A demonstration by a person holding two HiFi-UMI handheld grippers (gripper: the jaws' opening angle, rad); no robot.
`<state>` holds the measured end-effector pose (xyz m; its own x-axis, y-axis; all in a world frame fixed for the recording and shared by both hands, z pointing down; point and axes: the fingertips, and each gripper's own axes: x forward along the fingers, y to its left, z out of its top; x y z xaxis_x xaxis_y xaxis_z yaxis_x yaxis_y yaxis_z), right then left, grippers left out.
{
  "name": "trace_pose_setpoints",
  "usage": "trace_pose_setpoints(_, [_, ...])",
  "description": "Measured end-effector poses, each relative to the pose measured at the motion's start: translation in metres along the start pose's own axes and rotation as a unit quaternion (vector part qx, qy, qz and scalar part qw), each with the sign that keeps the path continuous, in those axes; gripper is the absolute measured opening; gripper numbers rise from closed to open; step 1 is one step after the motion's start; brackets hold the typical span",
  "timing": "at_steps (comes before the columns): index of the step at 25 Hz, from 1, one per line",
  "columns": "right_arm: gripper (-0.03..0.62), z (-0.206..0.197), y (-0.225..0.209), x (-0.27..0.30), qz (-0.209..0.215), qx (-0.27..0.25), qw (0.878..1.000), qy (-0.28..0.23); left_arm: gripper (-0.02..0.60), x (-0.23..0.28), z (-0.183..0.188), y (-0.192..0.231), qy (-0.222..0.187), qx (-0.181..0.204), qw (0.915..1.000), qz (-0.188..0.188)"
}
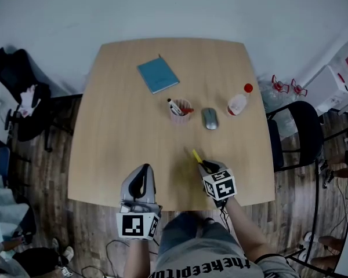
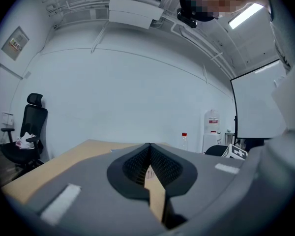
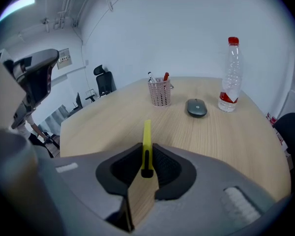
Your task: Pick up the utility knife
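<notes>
Head view: the right gripper (image 1: 205,167) holds the slim yellow utility knife (image 1: 196,156) over the near part of the light wooden table (image 1: 122,126). The left gripper (image 1: 142,175) is at the table edge to its left.
Left gripper view: jaws closed together, nothing between them.
Right gripper view: jaws clamped narrow on the knife, its yellow body projecting forward.

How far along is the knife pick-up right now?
Done: the right gripper has clamped the yellow utility knife, which sticks out ahead of it. In hand: the lift; the knife seems just clear of the table, though that is hard to judge. Left: raising it plainly higher. The left gripper sits shut and empty.
</notes>
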<state>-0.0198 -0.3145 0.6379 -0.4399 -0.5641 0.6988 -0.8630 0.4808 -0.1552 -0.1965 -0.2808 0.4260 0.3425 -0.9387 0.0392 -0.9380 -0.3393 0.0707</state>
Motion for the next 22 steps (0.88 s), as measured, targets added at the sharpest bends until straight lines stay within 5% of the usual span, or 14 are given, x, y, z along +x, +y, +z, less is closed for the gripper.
trace_pose_setpoints(22, [0.066,0.039,0.015,-0.109,0.000,-0.011,0.988,-0.155,0.020,-0.030,0.010,-0.046,-0.009,0.012,0.9999,0.005])
